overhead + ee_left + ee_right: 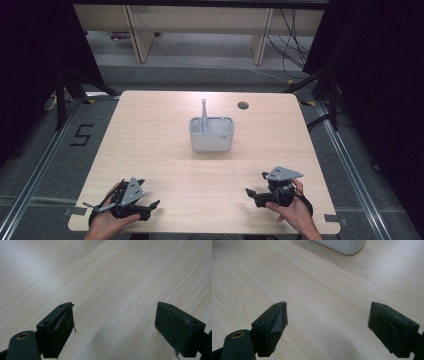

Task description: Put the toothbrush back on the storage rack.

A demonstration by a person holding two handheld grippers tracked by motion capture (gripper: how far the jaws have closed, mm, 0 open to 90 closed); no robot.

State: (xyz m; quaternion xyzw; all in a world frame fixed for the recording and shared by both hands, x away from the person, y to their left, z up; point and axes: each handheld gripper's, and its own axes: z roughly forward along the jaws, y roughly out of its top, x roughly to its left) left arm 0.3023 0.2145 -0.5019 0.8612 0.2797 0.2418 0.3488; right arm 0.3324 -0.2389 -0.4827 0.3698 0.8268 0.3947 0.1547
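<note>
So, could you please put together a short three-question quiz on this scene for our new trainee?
1. True or false: the left gripper holds something between its jaws.
2. What stands upright in the white caddy: A a grey utensil, B a red cup, C a green bottle?
3. Which gripper's own view catches the caddy's base?

Key
1. False: both the left and the right gripper stand open over bare table.
2. A.
3. The right gripper's.

Bare table [165, 165] btwn my grippers & the caddy [212, 140]; only obstacle is its tall handle [204, 114], mid-table.
</note>
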